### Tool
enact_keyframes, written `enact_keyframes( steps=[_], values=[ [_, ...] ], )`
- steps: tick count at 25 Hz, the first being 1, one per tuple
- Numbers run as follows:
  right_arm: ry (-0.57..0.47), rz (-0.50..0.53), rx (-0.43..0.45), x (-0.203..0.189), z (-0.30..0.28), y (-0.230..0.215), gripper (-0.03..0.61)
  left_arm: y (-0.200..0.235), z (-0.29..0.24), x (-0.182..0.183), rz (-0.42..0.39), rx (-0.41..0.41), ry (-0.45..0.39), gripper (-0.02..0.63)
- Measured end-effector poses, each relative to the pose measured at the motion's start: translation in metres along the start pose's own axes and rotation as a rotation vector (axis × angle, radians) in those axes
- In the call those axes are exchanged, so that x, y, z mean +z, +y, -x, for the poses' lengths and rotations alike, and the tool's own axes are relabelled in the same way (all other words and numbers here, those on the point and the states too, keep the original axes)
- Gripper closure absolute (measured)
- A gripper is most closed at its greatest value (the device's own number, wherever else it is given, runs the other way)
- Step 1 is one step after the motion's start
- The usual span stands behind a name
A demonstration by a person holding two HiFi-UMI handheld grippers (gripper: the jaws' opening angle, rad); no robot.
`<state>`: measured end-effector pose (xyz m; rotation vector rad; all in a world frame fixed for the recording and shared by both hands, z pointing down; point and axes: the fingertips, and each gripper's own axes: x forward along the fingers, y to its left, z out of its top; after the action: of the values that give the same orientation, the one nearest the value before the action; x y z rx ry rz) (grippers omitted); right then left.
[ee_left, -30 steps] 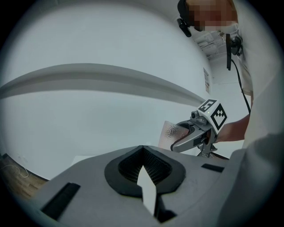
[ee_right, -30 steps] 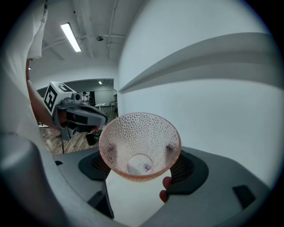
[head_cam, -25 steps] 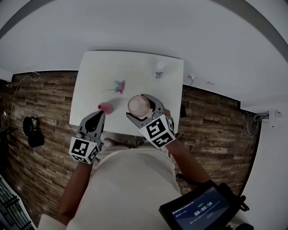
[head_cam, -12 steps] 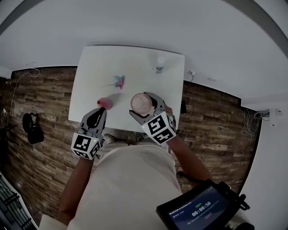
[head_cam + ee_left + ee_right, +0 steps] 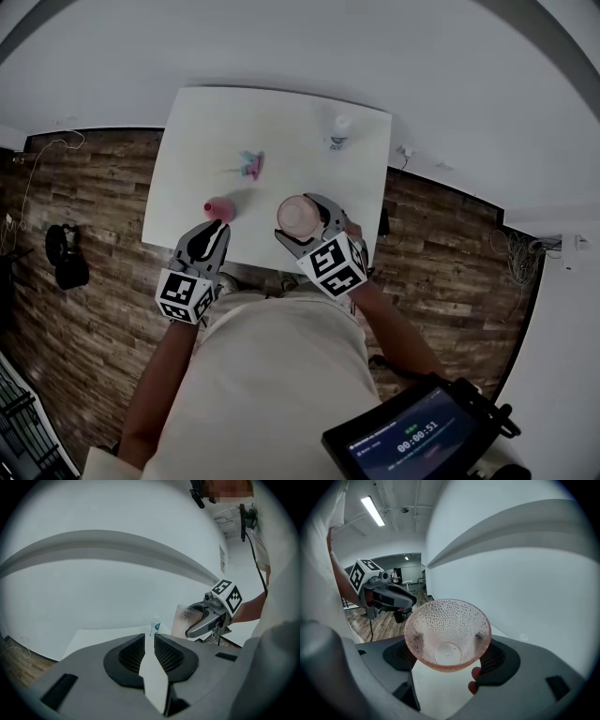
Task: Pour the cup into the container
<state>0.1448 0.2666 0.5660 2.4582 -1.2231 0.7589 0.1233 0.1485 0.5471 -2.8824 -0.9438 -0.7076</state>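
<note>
A clear, pink-tinted dimpled cup (image 5: pixel 292 214) (image 5: pixel 447 634) is upright in my right gripper (image 5: pixel 306 223) (image 5: pixel 447 648), which is shut on its sides just above the near part of the white table (image 5: pixel 281 117). The cup looks empty. A small pink cup (image 5: pixel 217 207) stands on the table just beyond my left gripper (image 5: pixel 216 229) (image 5: pixel 149 637). That gripper's jaws have just been opening; they stand slightly apart with nothing between them. From the left gripper view the dimpled cup (image 5: pixel 185 619) shows at the right; the small pink cup is hidden.
A small clear bottle (image 5: pixel 338 132) (image 5: pixel 155 625) stands near the table's far right corner. A pink and teal item (image 5: pixel 249 165) lies mid-table. A small red thing (image 5: pixel 474 679) shows under the held cup. Wooden floor (image 5: pixel 84 216) surrounds the table.
Both grippers have sunk toward the table, the right one still with the dimpled cup. The left jaws have parted a little, and the small pink cup now sits apart from their tips.
</note>
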Motion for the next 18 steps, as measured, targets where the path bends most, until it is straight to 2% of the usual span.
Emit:
enact_keyframes(
  steps=[18],
  values=[
    [0.052,0.006,0.030,-0.030,-0.018,-0.004,0.210,0.002,-0.016,-0.024,0.020,0.011,0.039,0.551]
  ],
)
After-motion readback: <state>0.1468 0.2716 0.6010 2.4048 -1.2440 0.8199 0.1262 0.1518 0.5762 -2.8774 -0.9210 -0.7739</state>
